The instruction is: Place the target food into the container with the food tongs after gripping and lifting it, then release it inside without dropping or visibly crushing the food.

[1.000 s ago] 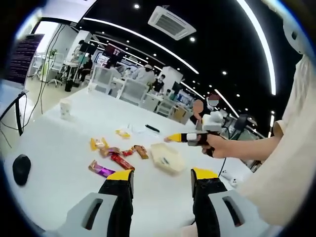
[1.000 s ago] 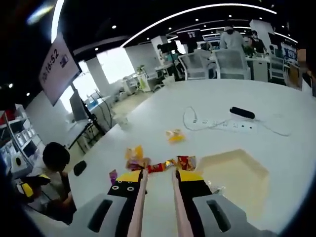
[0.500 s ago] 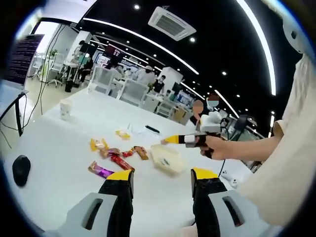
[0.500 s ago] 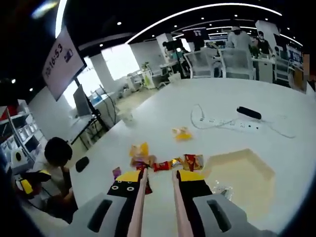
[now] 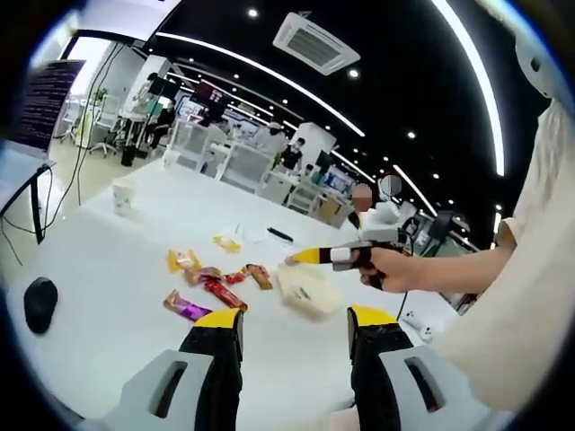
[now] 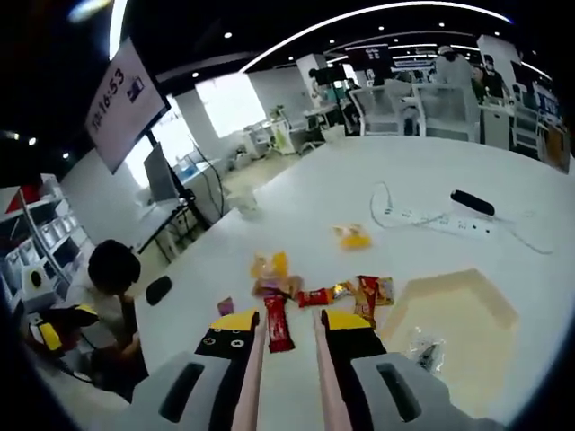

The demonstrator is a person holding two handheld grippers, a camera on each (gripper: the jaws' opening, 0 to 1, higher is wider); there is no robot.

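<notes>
The right gripper (image 6: 289, 316) is seen with its fingers (image 6: 238, 323) closed onto the food tongs (image 6: 252, 364). The two pale arms of the tongs are held a narrow gap apart, and nothing is gripped between them.

Just ahead of the tong tips, in line with that gap, the red snack bar (image 6: 277, 328) is found lying flat on the tabletop (image 6: 296, 193). Its long axis runs nearly straight away from the fingers, so it could be straddled by lowering the tongs rather than turning them. Whether it is touched yet cannot be told.

The left gripper (image 5: 296, 316) is held well back, wide open and empty. The bar is therefore judged to be the right gripper's to take.

Further out, the other packets are scattered around the bar. About eight packets are counted in all, the red bar included, with one yellow packet (image 6: 353, 237) set apart from the rest.

To the right of the fingers one container (image 6: 490, 301) is seen, a shallow pale tray. One clear-wrapped item (image 6: 427, 346) lies inside it.

Beyond these, one power strip (image 6: 431, 222) and one mouse (image 6: 159, 289) are noted.
</notes>
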